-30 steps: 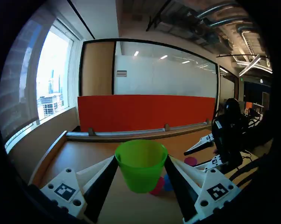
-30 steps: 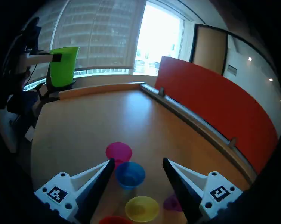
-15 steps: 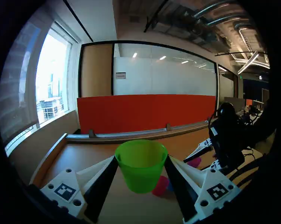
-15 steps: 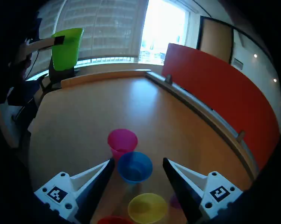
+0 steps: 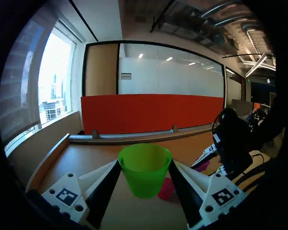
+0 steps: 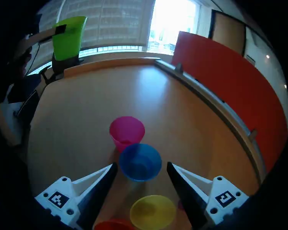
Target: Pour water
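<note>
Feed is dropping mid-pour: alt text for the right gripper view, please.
The open right gripper faces a blue cup on the wooden table, with a pink cup just behind it and a yellow cup nearer the camera. Upper left, the left gripper holds a green cup aloft.

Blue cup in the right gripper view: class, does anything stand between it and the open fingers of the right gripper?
Nothing visible does. The blue cup sits just ahead of the fingertips of the right gripper, in line with their gap. The pink cup stands behind it; the yellow cup lies nearer the camera than the fingertips.
</note>
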`<act>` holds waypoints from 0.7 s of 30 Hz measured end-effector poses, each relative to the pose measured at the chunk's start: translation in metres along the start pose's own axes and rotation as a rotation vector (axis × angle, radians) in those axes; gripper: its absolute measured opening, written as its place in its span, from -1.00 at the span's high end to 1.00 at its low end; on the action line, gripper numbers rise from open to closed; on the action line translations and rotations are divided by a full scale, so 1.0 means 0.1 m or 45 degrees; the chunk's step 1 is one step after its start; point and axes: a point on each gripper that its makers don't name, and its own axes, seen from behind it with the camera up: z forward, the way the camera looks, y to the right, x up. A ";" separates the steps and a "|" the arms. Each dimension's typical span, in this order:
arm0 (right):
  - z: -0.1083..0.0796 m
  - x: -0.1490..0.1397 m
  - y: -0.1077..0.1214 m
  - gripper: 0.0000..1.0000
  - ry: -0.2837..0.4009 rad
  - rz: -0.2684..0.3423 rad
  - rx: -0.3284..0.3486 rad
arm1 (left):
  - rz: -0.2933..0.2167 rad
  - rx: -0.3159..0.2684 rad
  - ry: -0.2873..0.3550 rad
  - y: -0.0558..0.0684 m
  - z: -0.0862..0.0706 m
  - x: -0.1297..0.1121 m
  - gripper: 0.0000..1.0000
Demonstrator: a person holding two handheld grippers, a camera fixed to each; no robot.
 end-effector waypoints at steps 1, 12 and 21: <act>0.00 -0.01 0.00 -1.00 -0.004 -0.001 0.001 | -0.001 0.000 -0.001 0.00 0.00 0.00 -0.70; 0.03 -0.09 0.01 -1.00 -0.075 -0.002 0.003 | -0.004 0.004 -0.009 -0.01 -0.01 -0.05 -0.70; 0.05 -0.14 -0.03 -1.00 -0.170 -0.003 0.029 | -0.006 -0.005 -0.012 0.02 0.00 -0.06 -0.70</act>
